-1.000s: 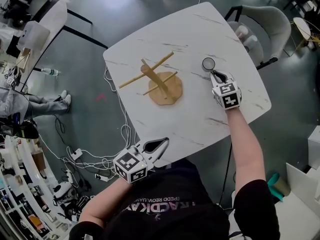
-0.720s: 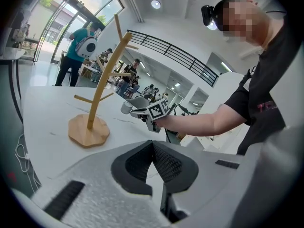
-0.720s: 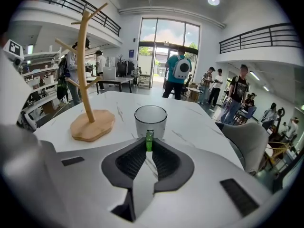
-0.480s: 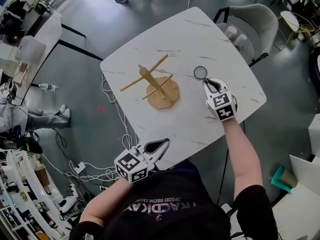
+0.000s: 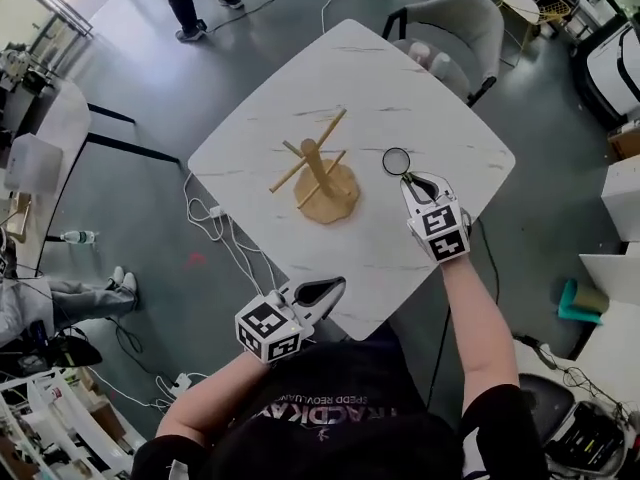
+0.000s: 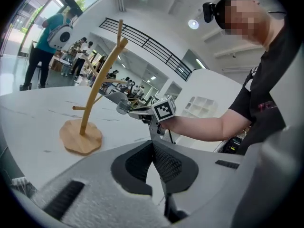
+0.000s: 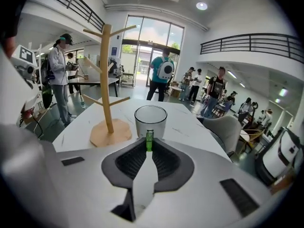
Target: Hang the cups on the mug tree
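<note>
My right gripper is clamped on the little green handle of the clear glass cup. In the right gripper view the jaws are squeezed together on that handle and the cup sits upright right at the tips, mouth up. From the head view the cup is at about 2 o'clock from the mug tree, near it but not touching. The tree is wooden, on a flat round-ish base, with all its pegs bare, and it stands roughly mid-table on the white marble-look table. In the right gripper view the tree is off at 10 o'clock from the cup. My left gripper is down at 6 o'clock from the tree, at the near edge of the table, well apart from everything. Its jaws are pressed together with nothing between them. There's 1 pale chair tucked in at the far side around 1 o'clock, and cables trail on the floor at 9 o'clock.
</note>
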Demonstrator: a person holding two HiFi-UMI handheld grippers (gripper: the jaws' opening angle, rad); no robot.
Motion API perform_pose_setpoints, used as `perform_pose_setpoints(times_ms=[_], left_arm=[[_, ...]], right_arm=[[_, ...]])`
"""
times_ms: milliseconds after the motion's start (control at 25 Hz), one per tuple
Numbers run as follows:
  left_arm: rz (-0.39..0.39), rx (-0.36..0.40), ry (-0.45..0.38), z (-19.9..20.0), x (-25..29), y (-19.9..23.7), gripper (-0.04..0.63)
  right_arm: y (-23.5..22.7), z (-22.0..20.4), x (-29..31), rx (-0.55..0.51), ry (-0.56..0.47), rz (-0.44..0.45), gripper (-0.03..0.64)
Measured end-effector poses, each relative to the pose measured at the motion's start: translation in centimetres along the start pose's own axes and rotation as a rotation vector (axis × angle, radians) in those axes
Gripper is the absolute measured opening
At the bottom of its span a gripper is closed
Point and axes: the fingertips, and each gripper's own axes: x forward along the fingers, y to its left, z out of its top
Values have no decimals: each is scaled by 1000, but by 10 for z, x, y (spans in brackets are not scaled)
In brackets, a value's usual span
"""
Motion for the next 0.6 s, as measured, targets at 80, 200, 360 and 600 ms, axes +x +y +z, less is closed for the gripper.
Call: perform_pose_setpoints(times_ms=[80,200,360,600], left_arm=[[-46,18,12,-2,-12,1,-3],[-84,37,17,-3,-32,2,-3],[-122,61,12,-1,-56,6,-3],[-165,94,13,-2,-90,6,-3]], right_arm=[[11,-1,-13,18,17,-46,41],[28,5,-24,-10,36,-97,41],[40,17,-36,-63,58,-165,41],[67,32,-57,-80,74,-223,41]])
